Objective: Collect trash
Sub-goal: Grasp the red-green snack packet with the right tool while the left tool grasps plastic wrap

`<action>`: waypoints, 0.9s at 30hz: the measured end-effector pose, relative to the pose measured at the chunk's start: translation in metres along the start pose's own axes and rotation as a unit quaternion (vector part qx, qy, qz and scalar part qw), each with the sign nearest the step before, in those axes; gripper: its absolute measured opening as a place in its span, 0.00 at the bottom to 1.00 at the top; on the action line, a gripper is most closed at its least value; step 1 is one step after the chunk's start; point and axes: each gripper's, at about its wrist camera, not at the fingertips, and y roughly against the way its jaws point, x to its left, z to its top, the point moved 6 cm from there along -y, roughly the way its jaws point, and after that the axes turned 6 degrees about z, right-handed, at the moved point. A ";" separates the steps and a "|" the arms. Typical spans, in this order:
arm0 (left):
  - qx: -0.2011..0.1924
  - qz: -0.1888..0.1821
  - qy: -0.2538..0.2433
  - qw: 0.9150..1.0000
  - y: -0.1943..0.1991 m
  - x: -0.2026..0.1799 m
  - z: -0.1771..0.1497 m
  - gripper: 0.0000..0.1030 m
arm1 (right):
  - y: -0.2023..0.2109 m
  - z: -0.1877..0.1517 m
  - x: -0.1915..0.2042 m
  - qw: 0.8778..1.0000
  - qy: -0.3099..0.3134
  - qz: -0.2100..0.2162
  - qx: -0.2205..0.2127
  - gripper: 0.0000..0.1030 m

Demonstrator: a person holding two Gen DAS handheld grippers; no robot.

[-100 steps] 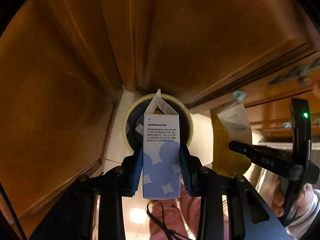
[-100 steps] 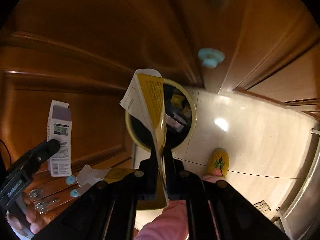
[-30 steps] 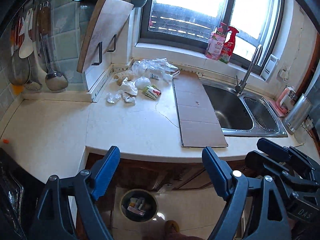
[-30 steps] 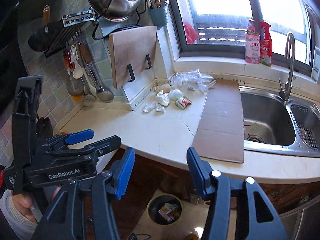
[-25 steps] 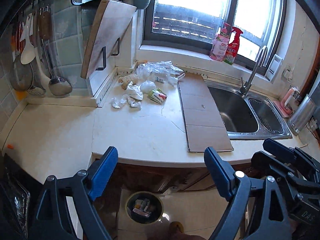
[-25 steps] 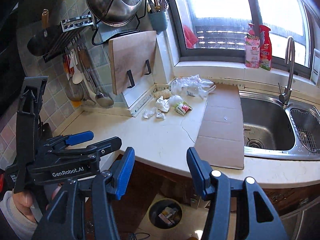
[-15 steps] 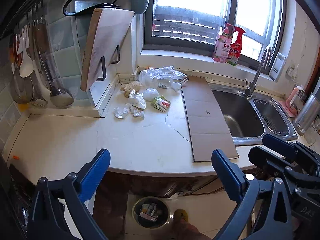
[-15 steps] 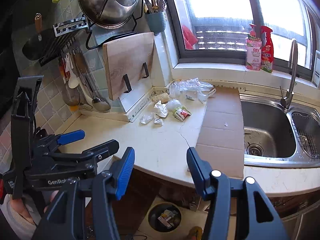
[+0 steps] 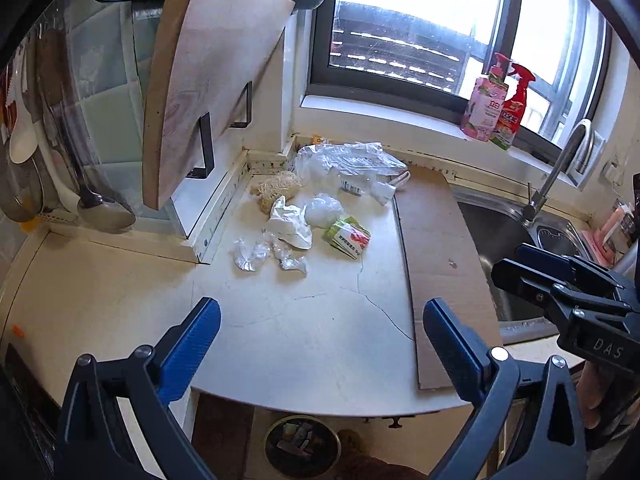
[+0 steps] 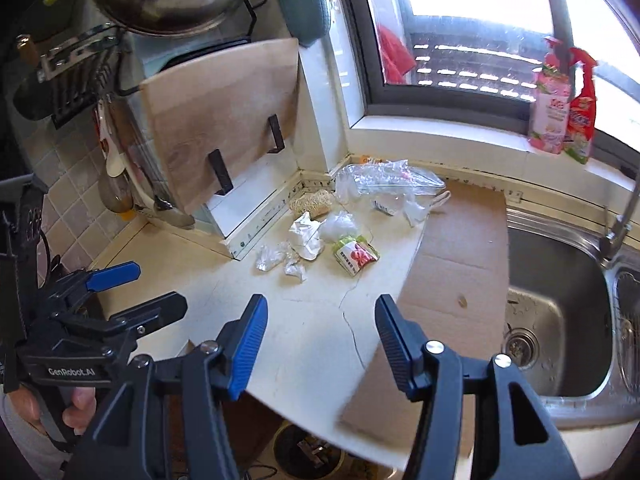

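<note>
Seconds ago each tongs held a carton over the bin; now both are empty and have come up over the tabletop. The left tongs (image 9: 320, 332) gape wide, the right tongs (image 10: 320, 332) stand half open, nothing between either. Below the pale, cracked tabletop (image 9: 312, 332) edge, a round bin (image 9: 302, 446) holds scraps. A flat brown cardboard (image 9: 436, 248) sheet lies beside the steel sink (image 10: 560, 320). Farther back sits the trash: crumpled wrappers (image 9: 288, 232), a green packet (image 9: 347, 237) and a clear plastic bag (image 9: 348, 160).
</note>
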 end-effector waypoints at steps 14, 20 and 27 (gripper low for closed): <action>0.093 0.057 0.059 0.992 -0.177 0.030 0.019 0.98 | -0.179 0.035 -0.070 0.990 0.013 0.045 0.133 0.62; 0.127 0.081 0.064 0.986 -0.230 0.036 0.021 0.98 | -0.235 0.030 -0.081 0.983 0.023 0.055 0.173 0.62; 0.146 0.090 0.064 0.983 -0.262 0.042 0.026 0.97 | -0.263 0.021 -0.074 0.978 0.057 0.057 0.194 0.62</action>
